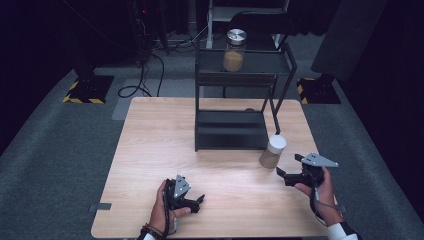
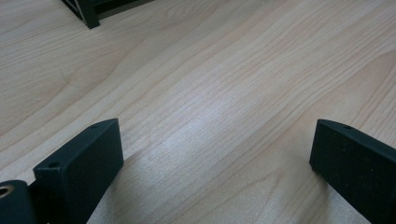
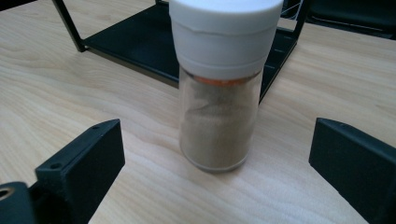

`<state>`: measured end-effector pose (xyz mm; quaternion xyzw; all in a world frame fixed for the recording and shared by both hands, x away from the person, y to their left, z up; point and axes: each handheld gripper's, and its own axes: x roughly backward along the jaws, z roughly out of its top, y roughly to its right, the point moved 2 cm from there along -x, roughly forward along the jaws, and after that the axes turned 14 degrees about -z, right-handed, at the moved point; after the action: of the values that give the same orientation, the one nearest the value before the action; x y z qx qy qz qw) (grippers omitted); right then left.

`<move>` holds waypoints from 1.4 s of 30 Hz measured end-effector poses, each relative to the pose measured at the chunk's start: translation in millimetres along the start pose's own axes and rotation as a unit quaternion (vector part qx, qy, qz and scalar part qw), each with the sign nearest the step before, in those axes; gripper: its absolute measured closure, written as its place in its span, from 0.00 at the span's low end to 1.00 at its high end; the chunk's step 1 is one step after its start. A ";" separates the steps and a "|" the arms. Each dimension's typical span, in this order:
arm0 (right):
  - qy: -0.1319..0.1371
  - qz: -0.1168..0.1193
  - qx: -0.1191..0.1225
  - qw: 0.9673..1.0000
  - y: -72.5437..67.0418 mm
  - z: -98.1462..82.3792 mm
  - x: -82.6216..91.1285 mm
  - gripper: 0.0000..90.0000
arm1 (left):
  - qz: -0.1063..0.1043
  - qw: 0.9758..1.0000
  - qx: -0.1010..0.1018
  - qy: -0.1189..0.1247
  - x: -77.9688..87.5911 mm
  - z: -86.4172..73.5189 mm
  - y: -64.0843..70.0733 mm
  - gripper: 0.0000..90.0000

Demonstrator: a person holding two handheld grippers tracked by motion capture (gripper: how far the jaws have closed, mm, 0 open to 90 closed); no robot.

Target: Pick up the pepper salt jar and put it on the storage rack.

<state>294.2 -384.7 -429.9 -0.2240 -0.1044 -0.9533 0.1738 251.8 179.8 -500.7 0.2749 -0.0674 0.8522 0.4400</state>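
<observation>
White-capped spice jar [image 3: 219, 93] stands upright on the table [image 1: 165, 140] just in front of the black rack [image 1: 230, 131] – right gripper [image 1: 291, 167] lined up, jaws apart, no grasp yet – left gripper [image 1: 192, 198] idle, jaws apart.

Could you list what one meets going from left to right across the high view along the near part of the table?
Left gripper → white-lidded jar → right gripper, open toward the jar, with its grey plate furthest right. All are over the wooden table.
</observation>
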 end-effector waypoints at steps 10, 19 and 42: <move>0.003 0.003 0.003 1.000 0.2 14.7 -9.5 0.03 | -0.001 1.000 0.000 0.000 0.0 -0.1 -0.2 0.03; 0.002 0.003 0.009 1.000 -2.6 26.3 -20.4 0.04 | -0.001 1.000 -0.001 0.000 0.1 0.0 -0.4 0.03; 0.012 0.006 -0.003 1.000 -7.7 24.3 -57.4 0.27 | -0.007 1.000 -0.003 -0.001 0.4 0.0 -1.7 0.03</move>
<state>349.0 -354.6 -436.0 -0.2137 -0.0982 -0.9552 0.1796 252.9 181.1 -500.7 0.2744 -0.0687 0.8485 0.4472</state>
